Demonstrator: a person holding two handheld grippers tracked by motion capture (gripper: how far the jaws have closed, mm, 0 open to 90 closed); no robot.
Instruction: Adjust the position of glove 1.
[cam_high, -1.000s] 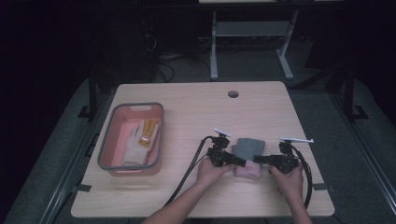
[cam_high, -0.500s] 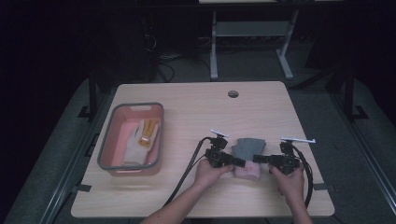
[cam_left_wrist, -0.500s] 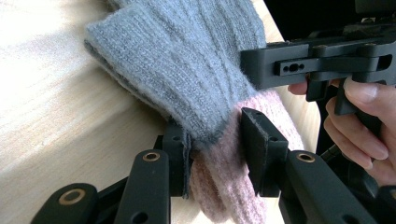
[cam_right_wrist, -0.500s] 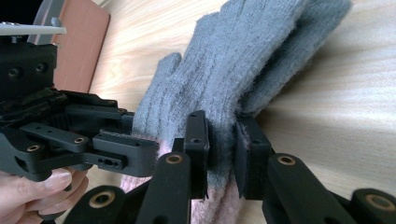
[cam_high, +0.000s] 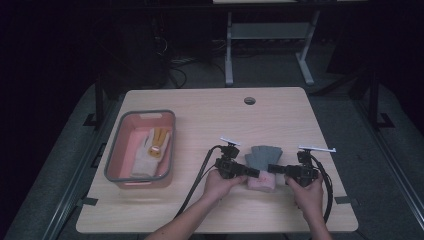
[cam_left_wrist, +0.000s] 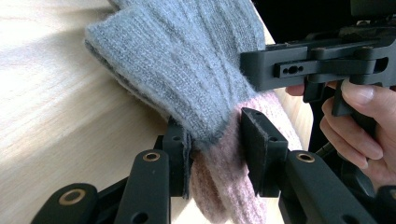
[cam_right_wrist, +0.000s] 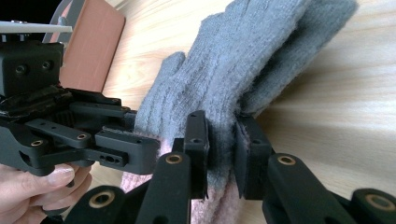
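Grey-and-pink knitted glove (cam_high: 263, 165) lies on the desk (cam_high: 210, 115), its cuff pinched from opposite sides by left gripper (cam_high: 254, 173) and right gripper (cam_high: 272, 169), probably to stretch it.

Between the jaws of my left gripper (cam_left_wrist: 215, 154) is a glove (cam_left_wrist: 196, 70) of soft knitted wool, fuzzy and ribbed, grey above and pale pink at the cuff. The jaws of my right gripper (cam_right_wrist: 222, 154) are of matt black plastic, with small brass-coloured metal rings at the joints. Under both grippers the table (cam_high: 280, 115) looks like light wood, smooth with a fine grain. Far beside my left gripper, the basin (cam_high: 116, 155) seems smooth matt plastic, pink with a grey rim.
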